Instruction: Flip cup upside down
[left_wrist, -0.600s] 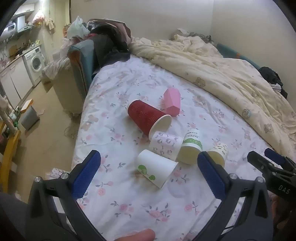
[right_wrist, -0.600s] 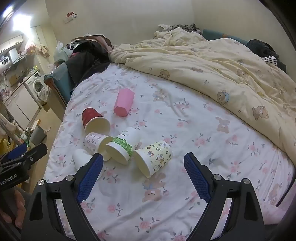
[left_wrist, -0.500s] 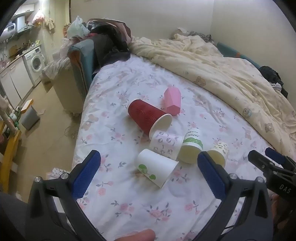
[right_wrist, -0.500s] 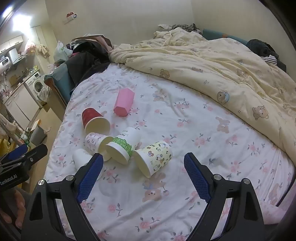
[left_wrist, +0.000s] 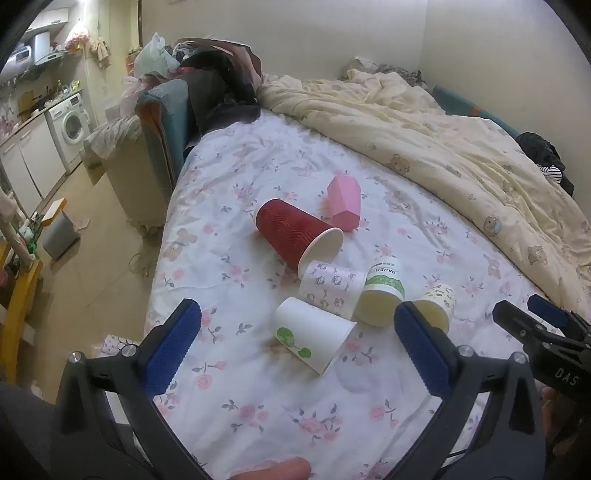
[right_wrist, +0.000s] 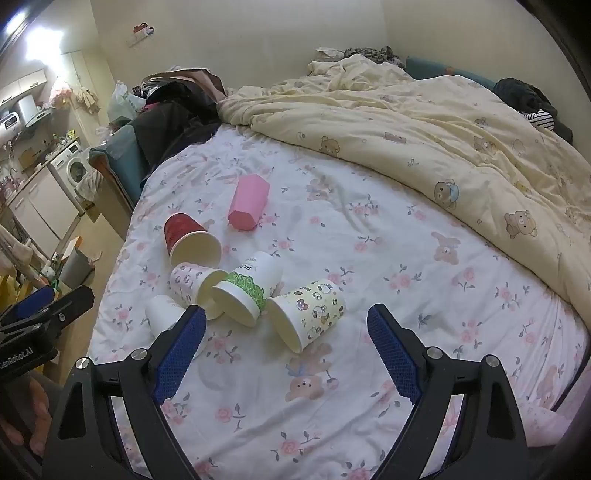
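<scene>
Several cups lie on their sides on the floral bed sheet (left_wrist: 207, 258). A red ribbed cup (left_wrist: 295, 232), a pink faceted cup (left_wrist: 345, 203), a patterned pink-white cup (left_wrist: 332, 286), a white cup with a green leaf (left_wrist: 314, 334), a green-banded "PAPER" cup (left_wrist: 382, 291) and a cartoon-print cup (right_wrist: 306, 314). My left gripper (left_wrist: 295, 350) is open, above the white leaf cup. My right gripper (right_wrist: 288, 347) is open, just short of the cartoon-print cup. Both are empty.
A cream bear-print duvet (right_wrist: 424, 122) is heaped over the far and right side of the bed. Dark clothes (left_wrist: 218, 88) pile at the bed's far left corner. The bed edge drops to the floor on the left, with a washing machine (left_wrist: 72, 123) beyond.
</scene>
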